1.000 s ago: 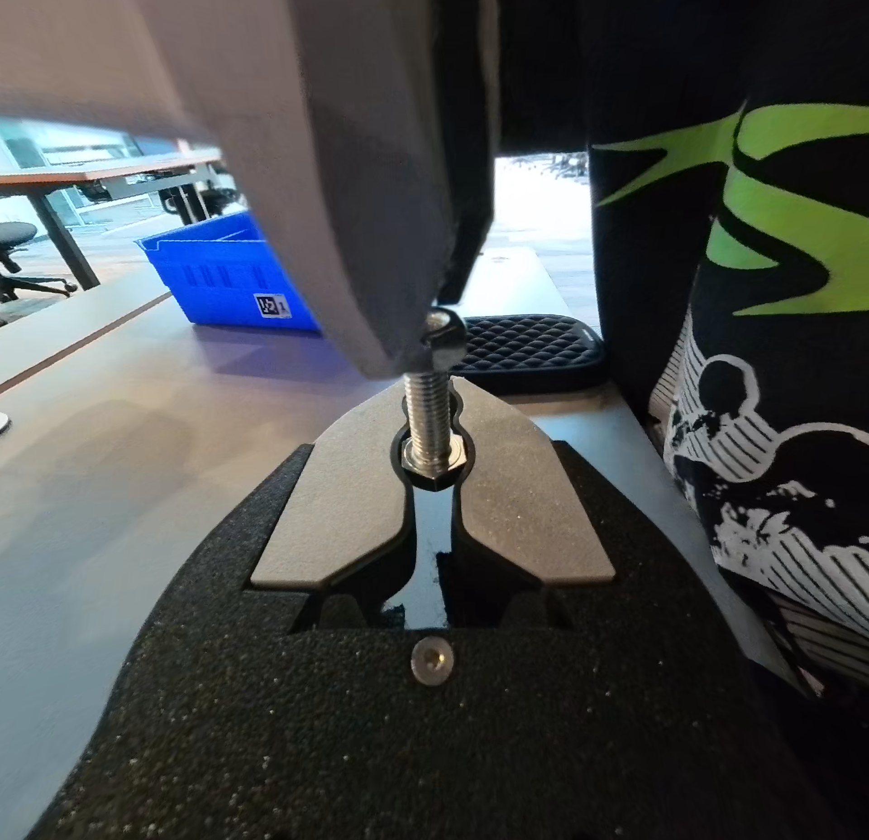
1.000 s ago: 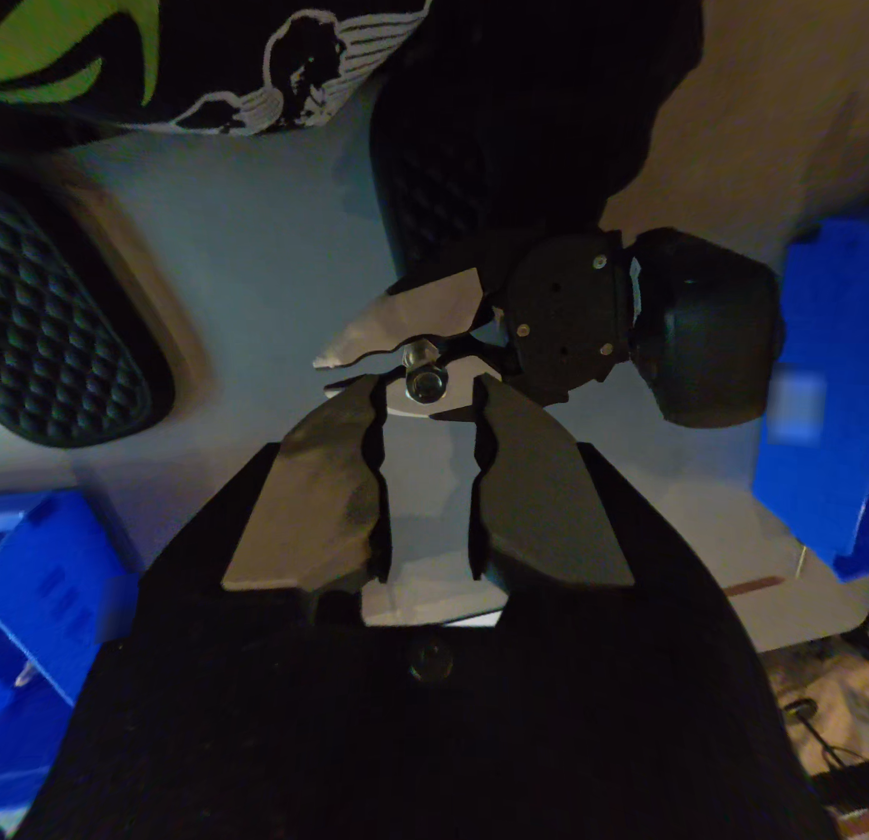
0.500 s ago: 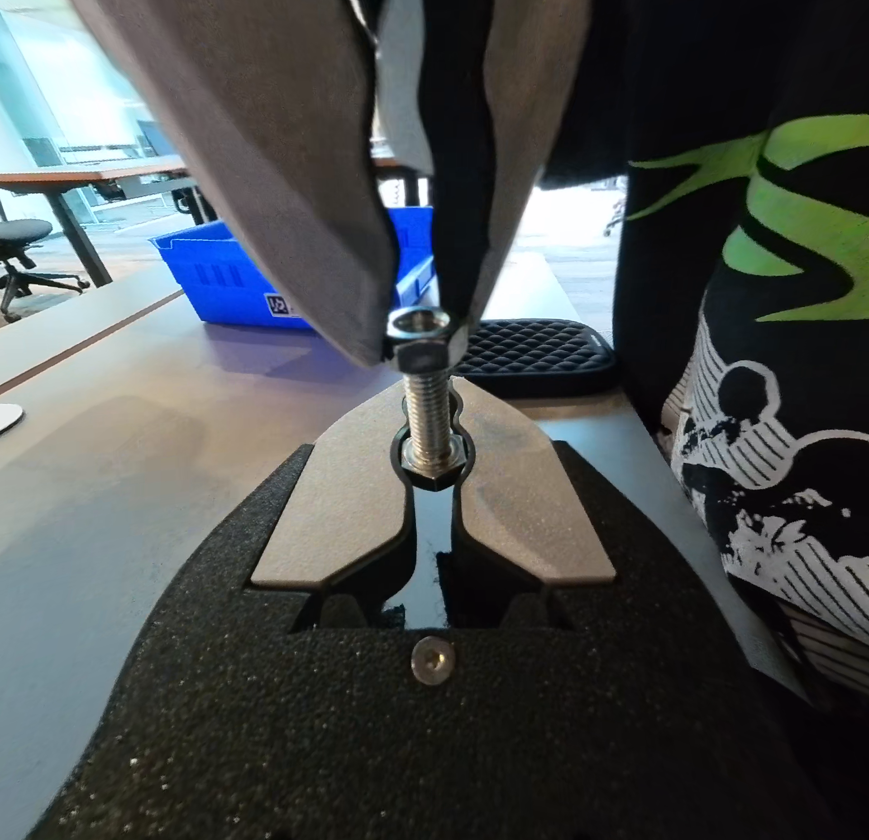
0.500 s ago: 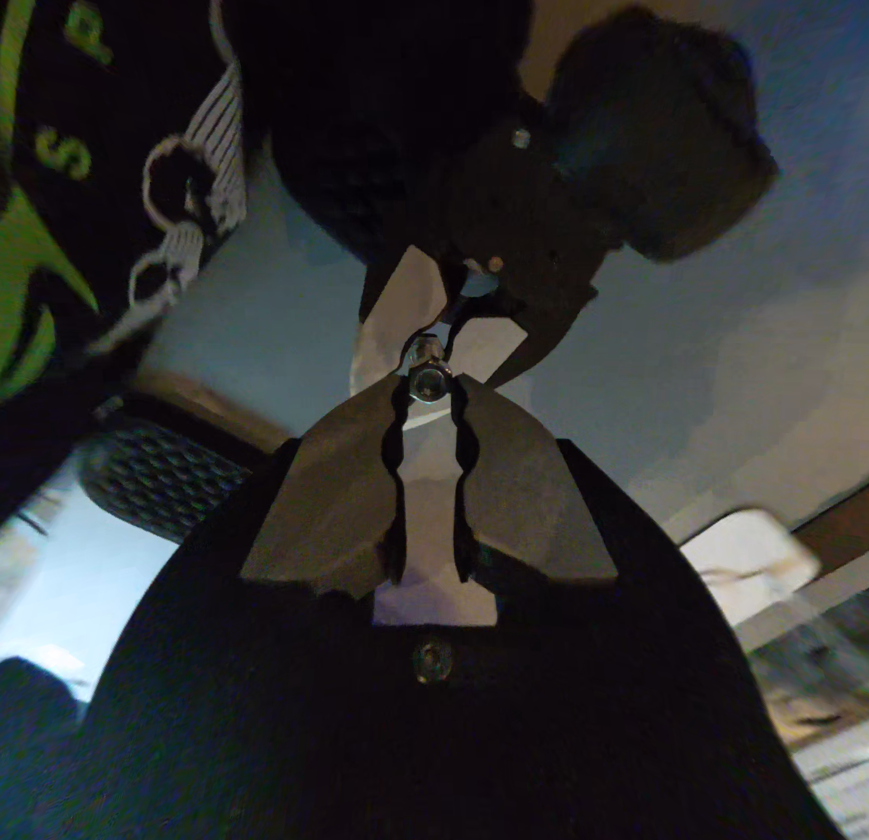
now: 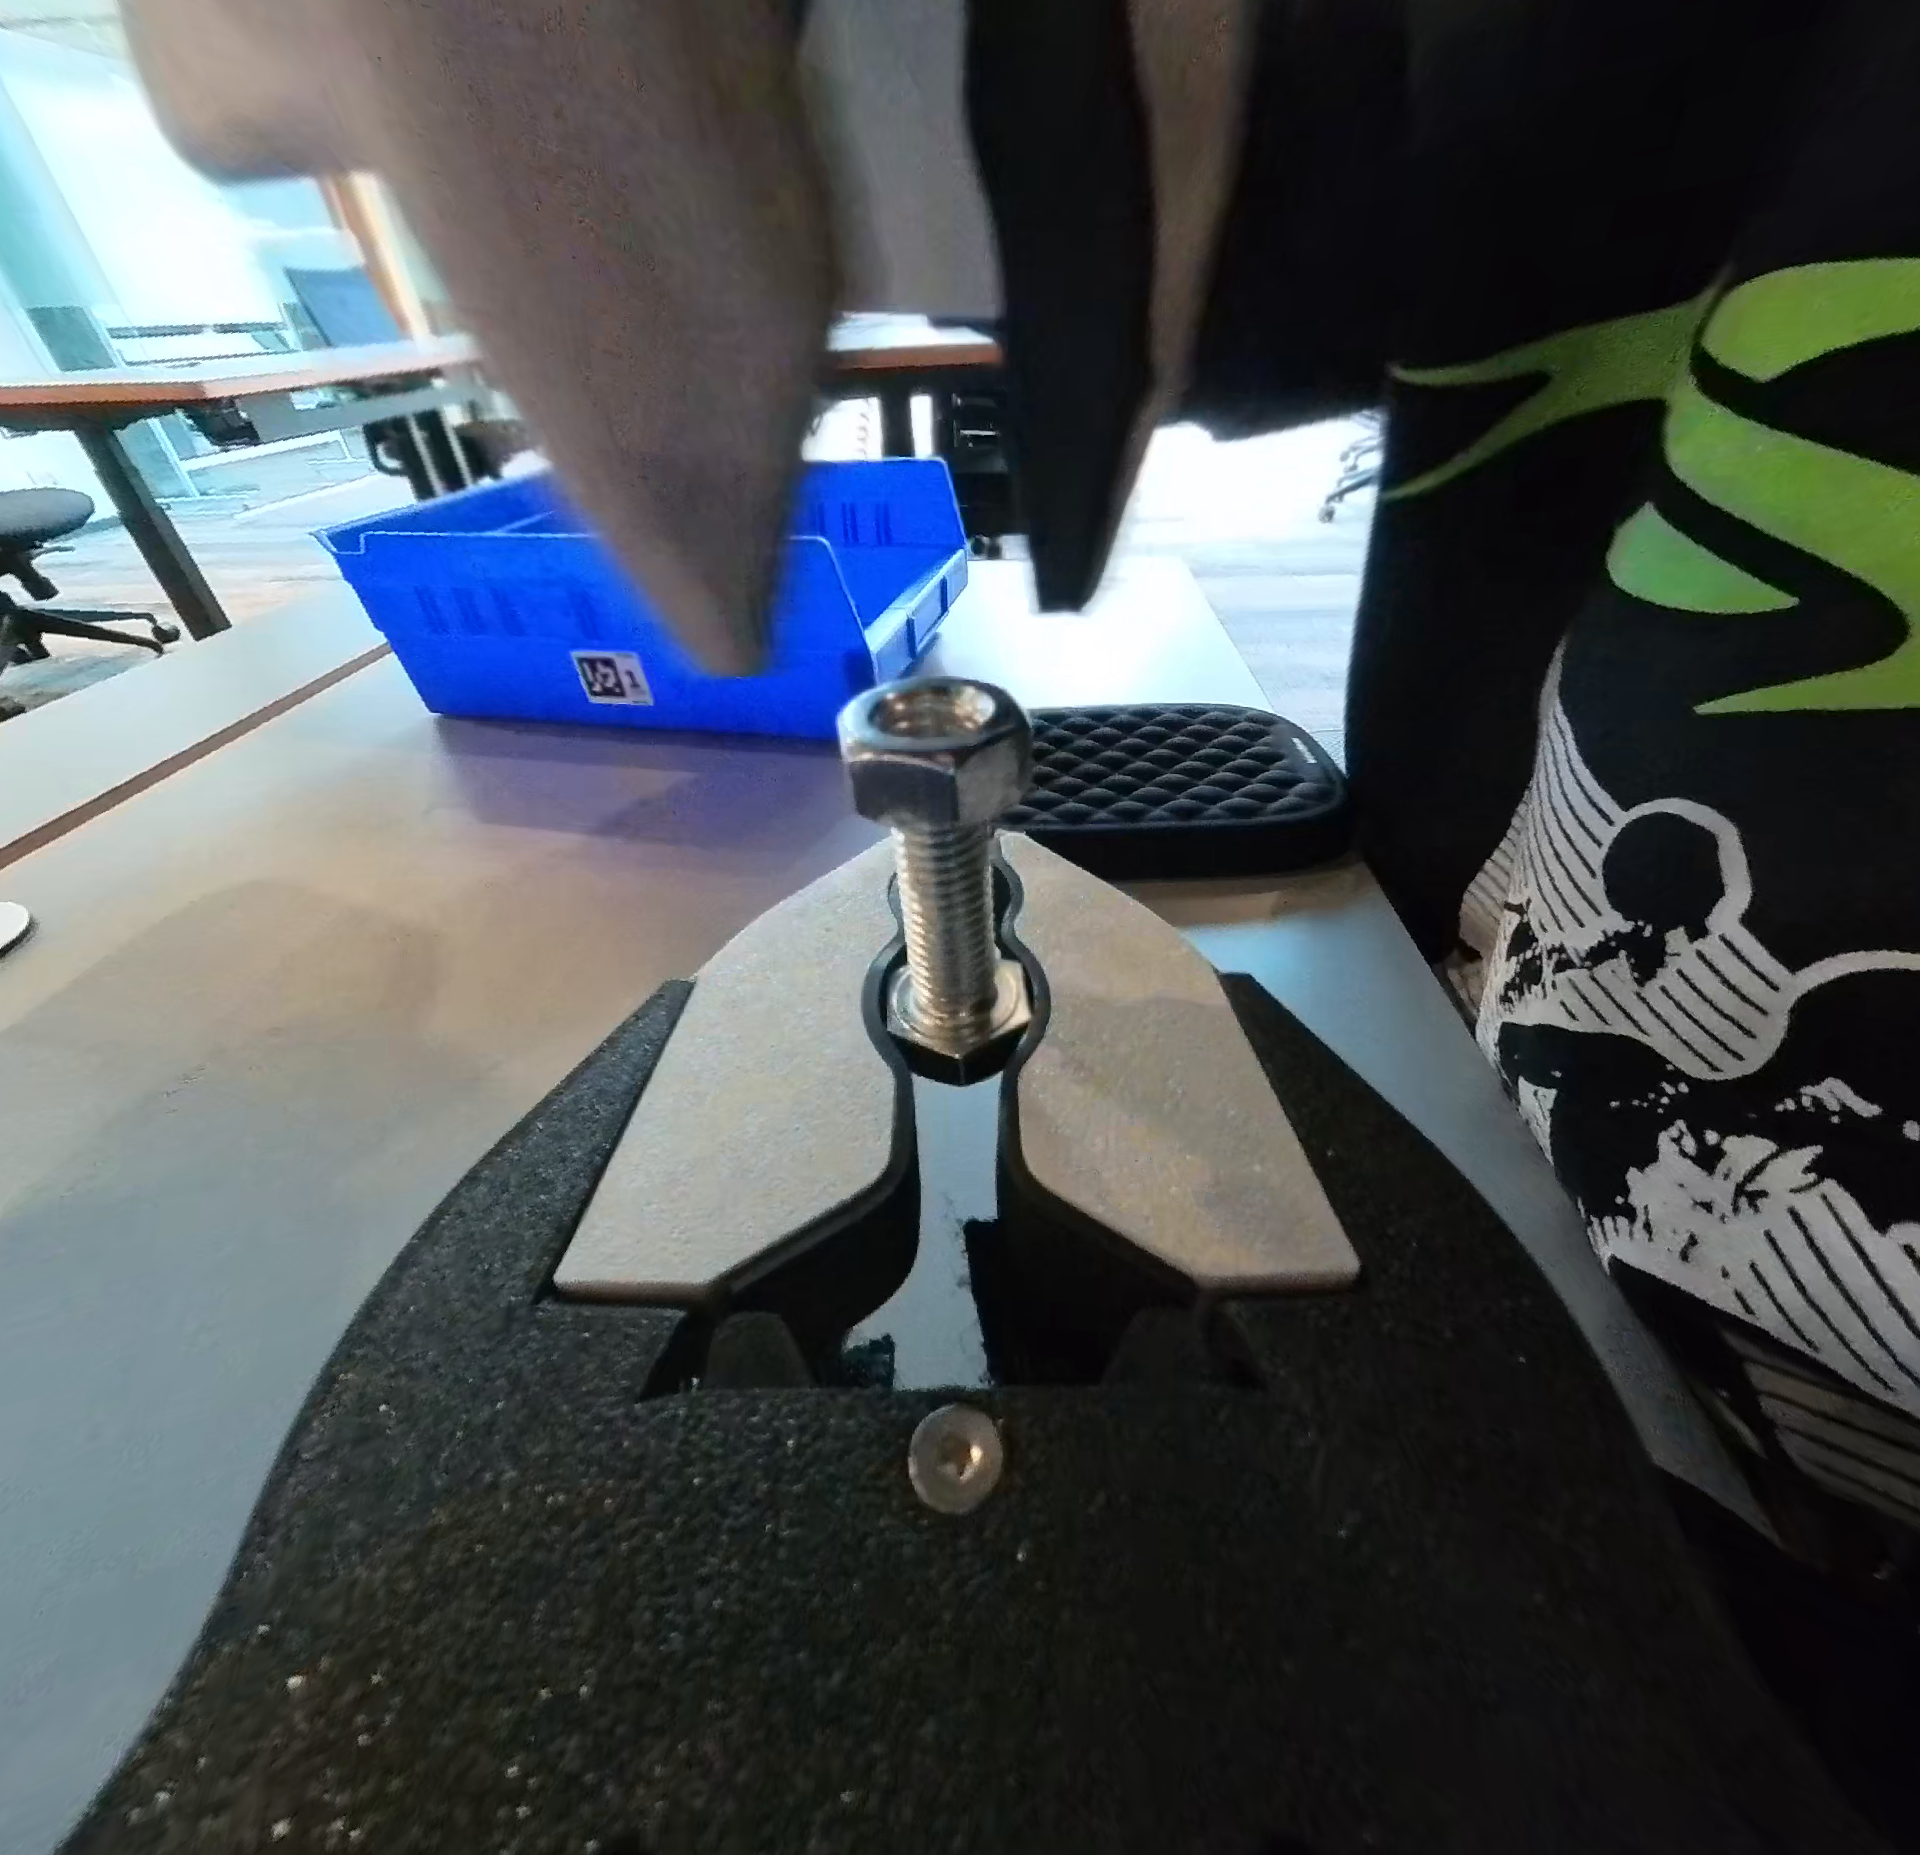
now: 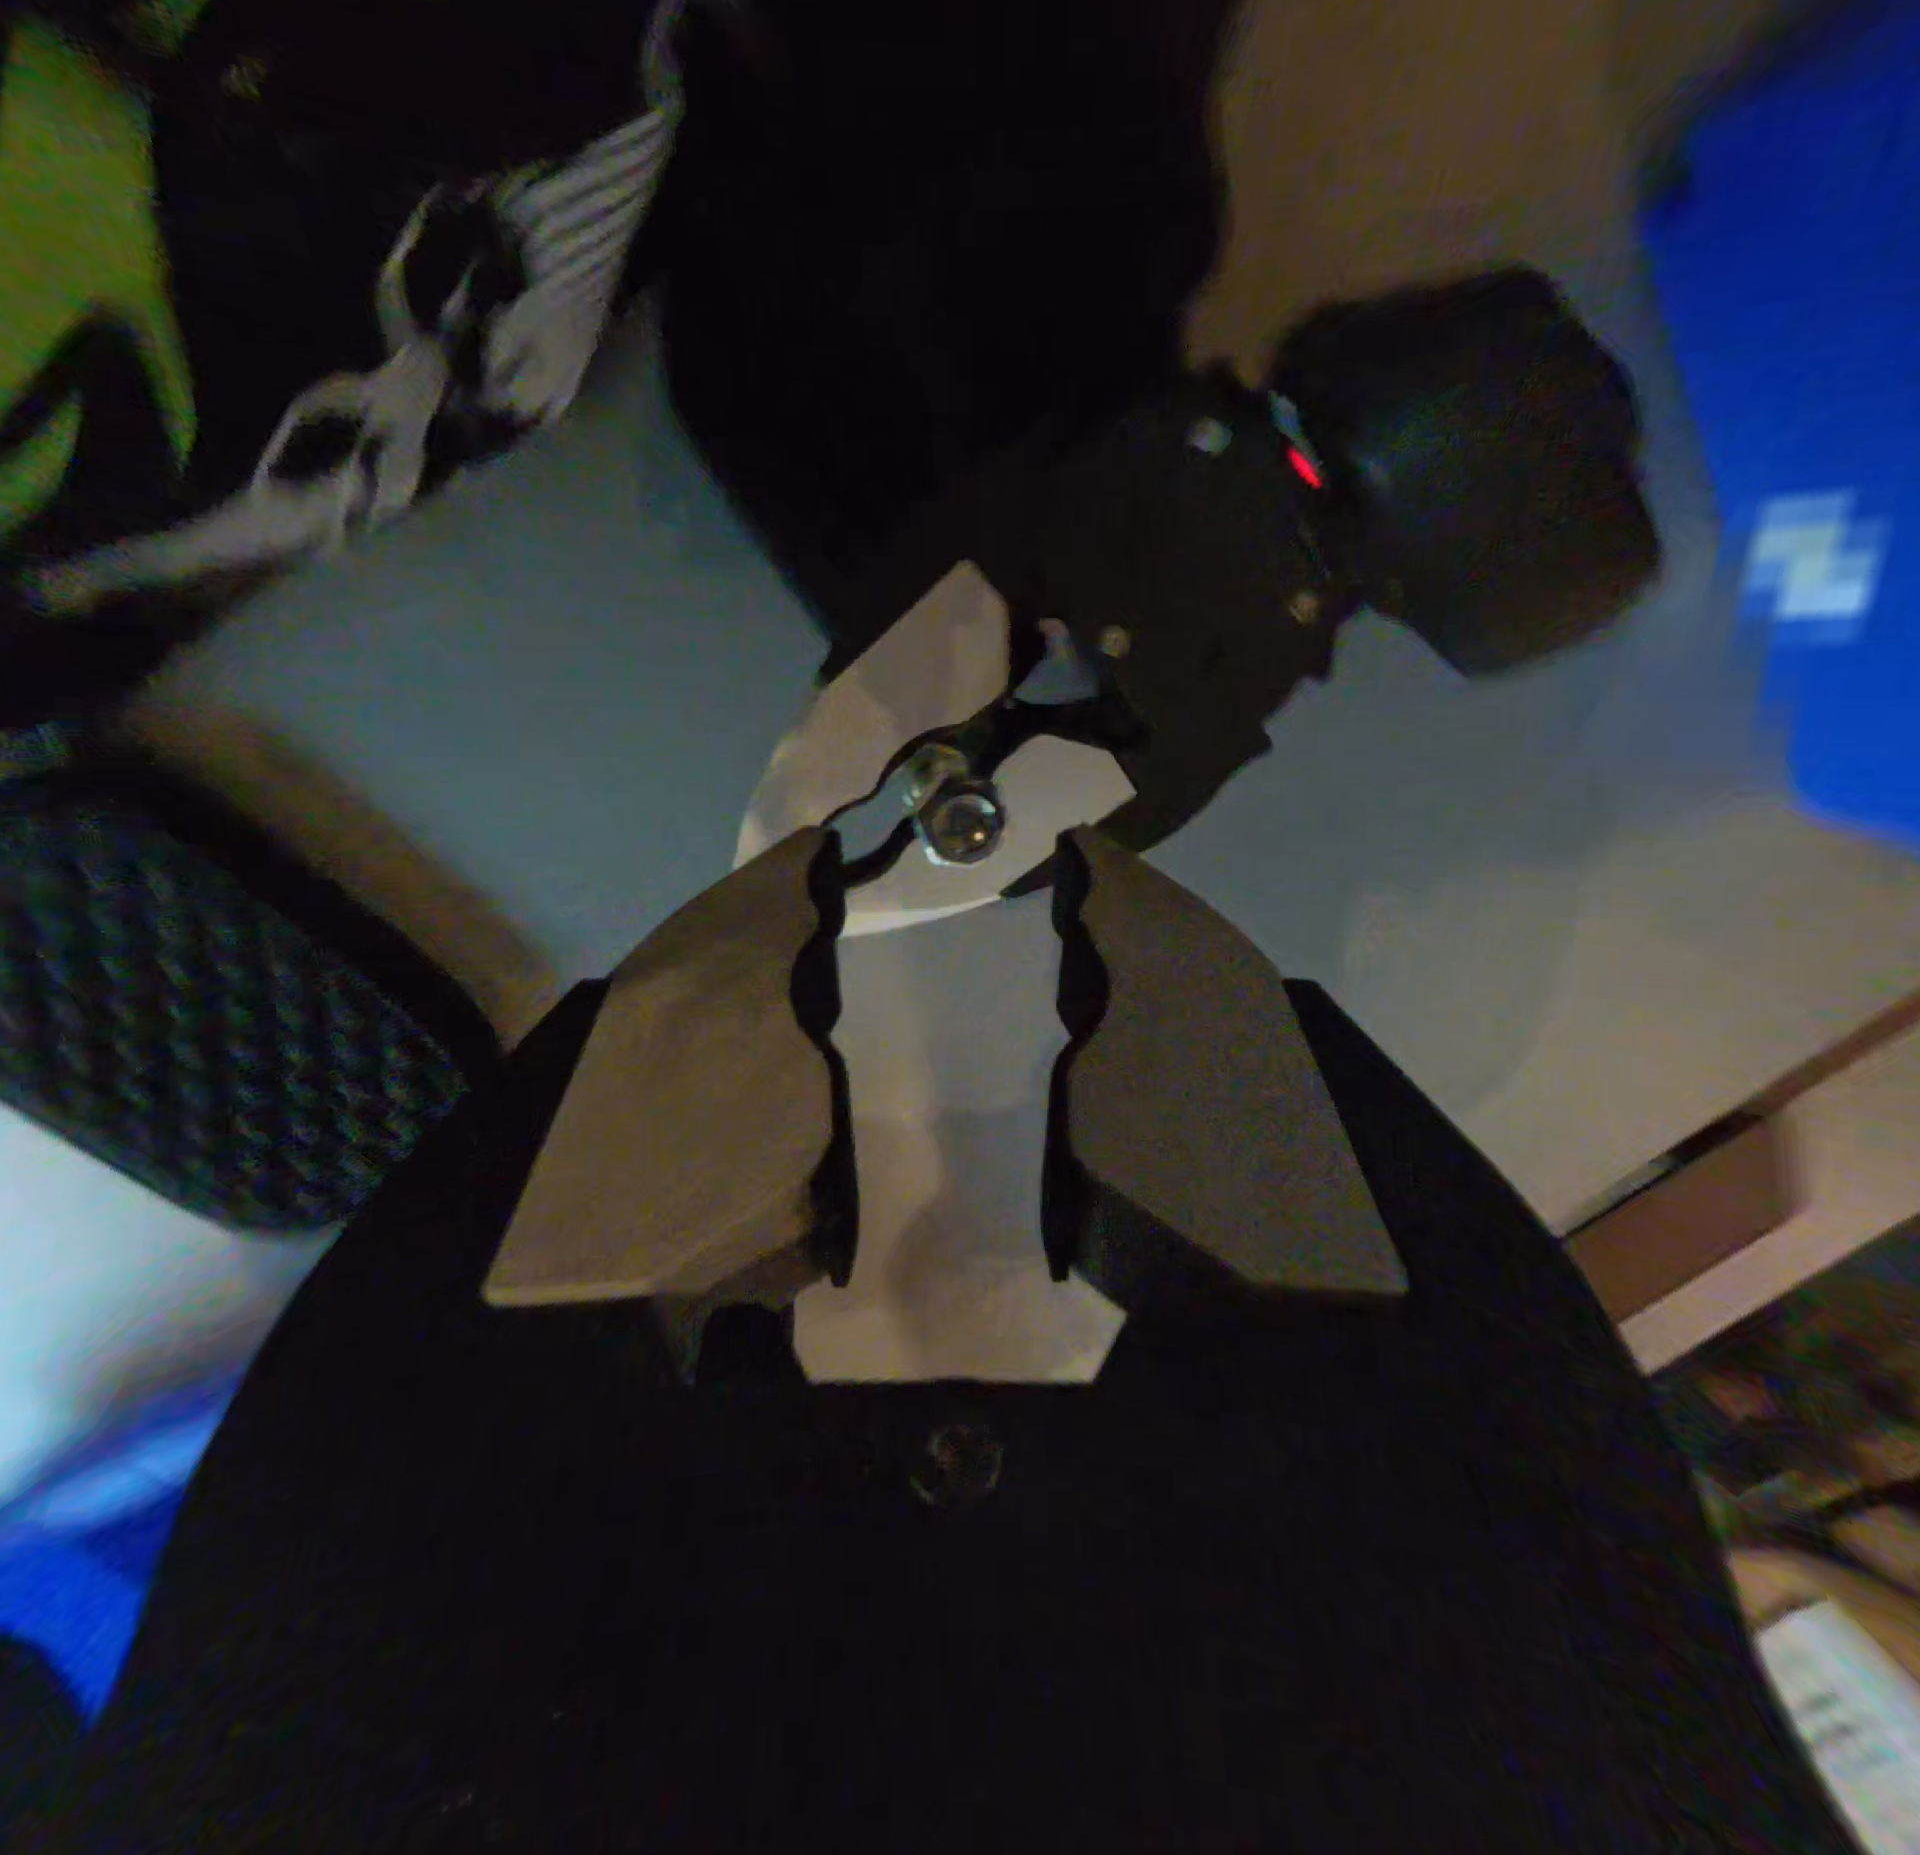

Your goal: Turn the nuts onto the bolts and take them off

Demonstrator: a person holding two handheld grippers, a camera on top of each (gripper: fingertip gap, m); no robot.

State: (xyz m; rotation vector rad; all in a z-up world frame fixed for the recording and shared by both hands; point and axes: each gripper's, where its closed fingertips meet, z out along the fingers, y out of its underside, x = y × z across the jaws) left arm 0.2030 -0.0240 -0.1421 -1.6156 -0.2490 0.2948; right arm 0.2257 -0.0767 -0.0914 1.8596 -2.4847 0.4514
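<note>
My left gripper is shut on the hex head of a steel bolt and holds it upright above the table. A steel nut sits on the top end of the thread. My right gripper hangs just above the nut, blurred, jaws apart and touching nothing. In the right wrist view I look straight down: the right gripper is open, with the nut and the pale fingers of the left gripper below it.
A blue bin stands on the grey table behind the bolt. A black quilted pad lies at the table's edge. A person's torso in a black and green shirt is close on the right.
Half a second ago the right gripper was shut on the nut at the top of the bolt. It has since opened, lifted off and turned; the nut stays on the bolt. The left gripper has not moved.
</note>
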